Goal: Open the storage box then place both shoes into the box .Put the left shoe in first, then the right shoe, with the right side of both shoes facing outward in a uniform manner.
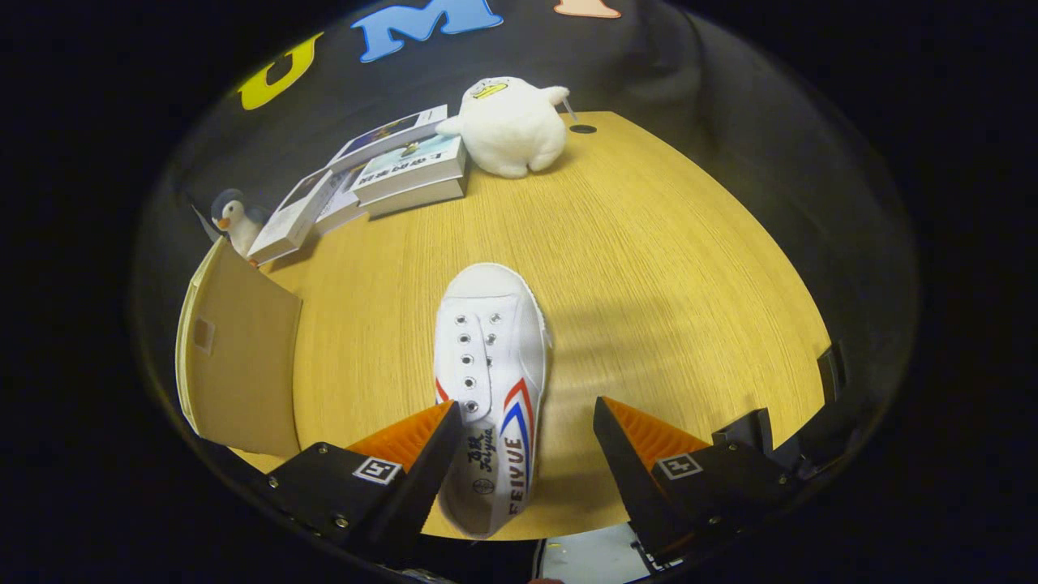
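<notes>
A white canvas shoe [489, 381] with red and blue side stripes lies on the wooden table [665, 268], toe pointing away from me. Its heel end sits between my fingers, close against the left fingertip [422, 434]; a wide gap separates it from the right fingertip [628, 434]. My gripper [527, 422] is open and hovers over the shoe's rear half, holding nothing. To the left of the shoe stands the tan storage box [239, 357], its brown flap or wall facing me; I cannot tell how far it is open.
A stack of books [381, 174] lies beyond the shoe at the table's far left. A white plush toy [511, 122] sits next to them, and a small penguin toy [235, 219] stands behind the box. Bare tabletop stretches right of the shoe.
</notes>
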A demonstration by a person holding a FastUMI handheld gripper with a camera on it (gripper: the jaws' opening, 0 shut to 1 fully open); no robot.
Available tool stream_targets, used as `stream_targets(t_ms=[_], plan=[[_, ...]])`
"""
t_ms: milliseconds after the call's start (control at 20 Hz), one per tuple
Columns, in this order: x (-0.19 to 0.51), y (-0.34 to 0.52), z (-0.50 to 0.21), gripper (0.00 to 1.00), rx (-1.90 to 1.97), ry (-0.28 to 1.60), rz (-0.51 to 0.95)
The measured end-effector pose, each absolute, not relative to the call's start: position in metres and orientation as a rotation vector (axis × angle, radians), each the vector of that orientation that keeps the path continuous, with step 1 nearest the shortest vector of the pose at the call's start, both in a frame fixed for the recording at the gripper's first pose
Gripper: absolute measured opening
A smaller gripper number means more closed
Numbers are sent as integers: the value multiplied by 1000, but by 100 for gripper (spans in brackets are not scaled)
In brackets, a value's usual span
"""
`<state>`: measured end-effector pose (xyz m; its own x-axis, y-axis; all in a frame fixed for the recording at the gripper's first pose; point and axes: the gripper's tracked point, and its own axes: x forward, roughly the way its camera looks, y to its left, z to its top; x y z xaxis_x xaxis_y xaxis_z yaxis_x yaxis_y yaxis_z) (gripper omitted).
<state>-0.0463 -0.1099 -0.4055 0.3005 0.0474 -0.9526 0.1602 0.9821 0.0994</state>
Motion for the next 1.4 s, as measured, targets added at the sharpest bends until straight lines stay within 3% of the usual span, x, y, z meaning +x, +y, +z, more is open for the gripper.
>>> stream_targets(t_ms=[500, 650, 750, 850, 900, 950, 1000, 1400], plan=[[-43, -105, -428, 96, 182, 1348, -25], [-41, -94, -427, 75, 222, 1351, 2], [-41, -91, -427, 43, 218, 1346, -3], [-40, -94, -425, 43, 196, 1339, -16], [-43, -93, -421, 29, 202, 1343, -11], [-38, -104, -421, 29, 183, 1313, -54], [-41, -101, -417, 4, 205, 1322, -63], [-32, -75, -388, 2, 316, 1287, -53]])
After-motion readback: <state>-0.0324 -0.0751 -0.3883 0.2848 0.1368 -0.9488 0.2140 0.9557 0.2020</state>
